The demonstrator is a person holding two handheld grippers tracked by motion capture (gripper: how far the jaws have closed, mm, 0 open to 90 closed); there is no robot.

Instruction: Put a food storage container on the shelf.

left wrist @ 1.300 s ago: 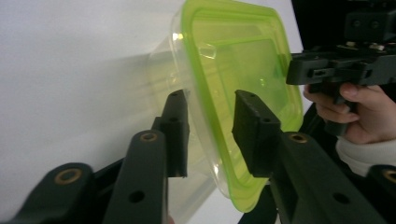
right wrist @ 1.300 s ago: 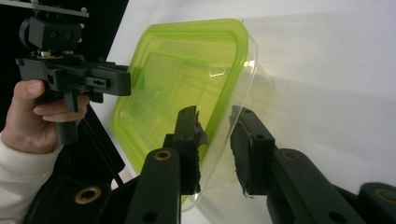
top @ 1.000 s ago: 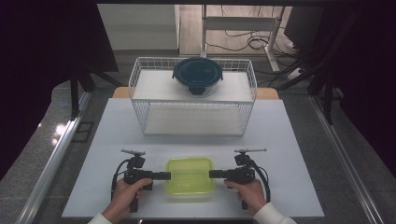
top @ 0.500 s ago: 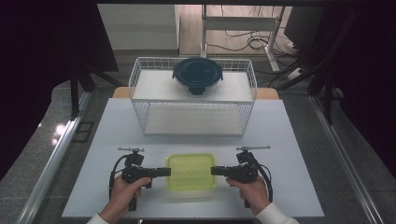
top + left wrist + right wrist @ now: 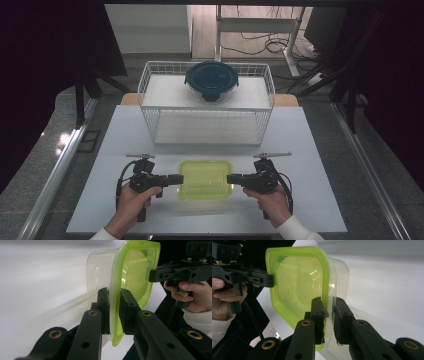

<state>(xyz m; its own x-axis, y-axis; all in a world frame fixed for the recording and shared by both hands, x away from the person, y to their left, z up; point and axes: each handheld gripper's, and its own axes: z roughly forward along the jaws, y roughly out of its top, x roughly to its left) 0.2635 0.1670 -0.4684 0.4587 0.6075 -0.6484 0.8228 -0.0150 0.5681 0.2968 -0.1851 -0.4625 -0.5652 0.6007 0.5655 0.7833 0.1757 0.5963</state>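
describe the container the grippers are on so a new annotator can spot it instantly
Start at the white table, then come to its near edge, in front of the wire basket. The container sits between the left gripper and the right gripper, each clamped on one side of its rim. It is a clear rectangular tub with a lime-green lid, unlike the round dark-lidded bowl on top of the basket.

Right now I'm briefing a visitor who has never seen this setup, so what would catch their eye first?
The bright green-lidded container at the near edge of the white table, pinched at its rim from both sides by the left gripper and the right gripper. Behind it, a dark round lidded bowl sits on top of a white wire rack.
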